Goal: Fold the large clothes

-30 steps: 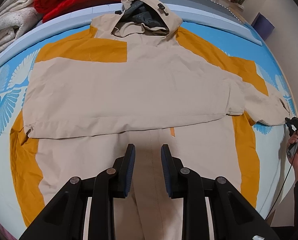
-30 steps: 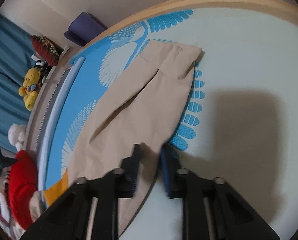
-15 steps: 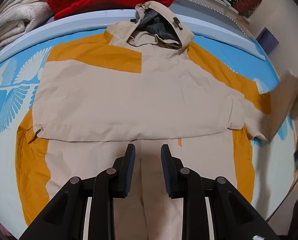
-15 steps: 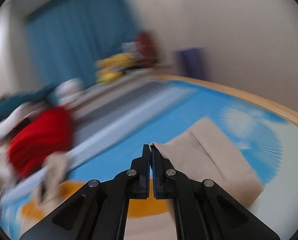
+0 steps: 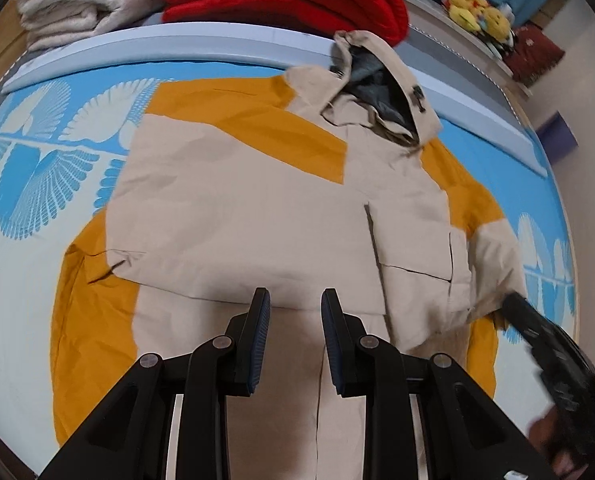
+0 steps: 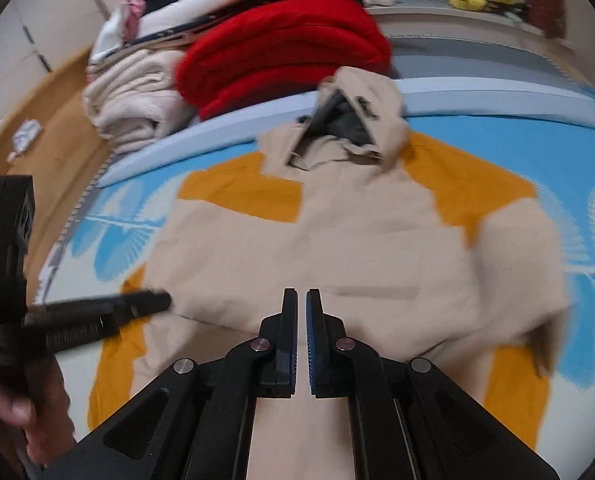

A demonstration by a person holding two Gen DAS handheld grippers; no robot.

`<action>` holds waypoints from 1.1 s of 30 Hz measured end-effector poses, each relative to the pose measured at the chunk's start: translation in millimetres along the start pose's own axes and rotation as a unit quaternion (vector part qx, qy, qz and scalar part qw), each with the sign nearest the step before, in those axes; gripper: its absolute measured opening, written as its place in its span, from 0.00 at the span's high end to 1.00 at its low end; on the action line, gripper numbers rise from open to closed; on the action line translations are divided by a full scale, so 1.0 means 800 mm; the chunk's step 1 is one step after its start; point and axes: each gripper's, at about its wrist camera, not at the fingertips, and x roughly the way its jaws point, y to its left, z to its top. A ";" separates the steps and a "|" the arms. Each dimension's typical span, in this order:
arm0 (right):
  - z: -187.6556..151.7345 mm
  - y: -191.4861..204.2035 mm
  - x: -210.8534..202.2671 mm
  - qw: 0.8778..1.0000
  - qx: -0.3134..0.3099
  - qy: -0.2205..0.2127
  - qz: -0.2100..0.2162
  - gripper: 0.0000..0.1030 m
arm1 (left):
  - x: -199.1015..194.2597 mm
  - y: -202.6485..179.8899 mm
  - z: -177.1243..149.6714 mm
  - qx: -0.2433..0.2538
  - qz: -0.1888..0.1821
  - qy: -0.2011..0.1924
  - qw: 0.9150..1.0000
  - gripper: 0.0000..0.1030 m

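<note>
Right gripper [image 6: 301, 320] just dropped the beige-and-orange hooded jacket's [image 5: 257, 208] right sleeve [image 5: 493, 272] across the chest, jaws nearly together, empty; both sleeves in.

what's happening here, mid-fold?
Yes. A person with a handheld gripper in each hand is folding a beige-and-orange hooded jacket spread on a blue-patterned bed. Both sleeves now lie folded across the chest. The right gripper, jaws nearly shut with nothing visible between them, hangs over the jacket's middle. The left gripper hovers slightly open and empty over the lower front. The body itself is not yet folded.
</note>
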 end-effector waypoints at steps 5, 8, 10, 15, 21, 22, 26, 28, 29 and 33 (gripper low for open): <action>-0.020 -0.053 -0.080 0.992 0.109 -0.047 -0.046 0.56 | 0.005 -0.011 -0.003 0.013 -0.006 0.004 1.000 0.77; -0.029 -0.095 -0.079 0.986 0.161 -0.039 -0.035 0.54 | 0.017 -0.030 -0.012 0.033 -0.018 0.016 0.999 0.77; -0.039 -0.121 -0.045 0.980 0.196 -0.002 -0.021 0.54 | 0.025 -0.043 -0.015 0.049 -0.020 0.022 0.998 0.77; -0.056 -0.165 0.037 0.956 0.279 0.074 0.043 0.54 | 0.036 -0.071 -0.023 0.089 -0.039 0.026 0.995 0.80; -0.076 -0.191 0.084 0.940 0.325 0.092 0.056 0.54 | 0.042 -0.089 -0.033 0.127 -0.050 0.035 0.990 0.80; -0.077 -0.194 0.088 0.938 0.329 0.093 0.055 0.55 | 0.041 -0.091 -0.034 0.132 -0.051 0.034 0.989 0.80; -0.073 -0.191 0.091 0.937 0.334 0.080 0.070 0.73 | 0.037 -0.094 -0.036 0.138 -0.061 0.032 0.988 0.80; -0.066 -0.183 0.088 0.940 0.326 0.072 0.075 0.82 | 0.038 -0.095 -0.036 0.138 -0.064 0.032 0.988 0.80; -0.063 -0.177 0.086 0.941 0.322 0.068 0.079 0.84 | 0.038 -0.096 -0.037 0.139 -0.066 0.032 0.988 0.80; -0.040 -0.141 0.073 0.949 0.279 0.032 0.145 0.94 | 0.040 -0.098 -0.039 0.137 -0.078 0.036 0.987 0.77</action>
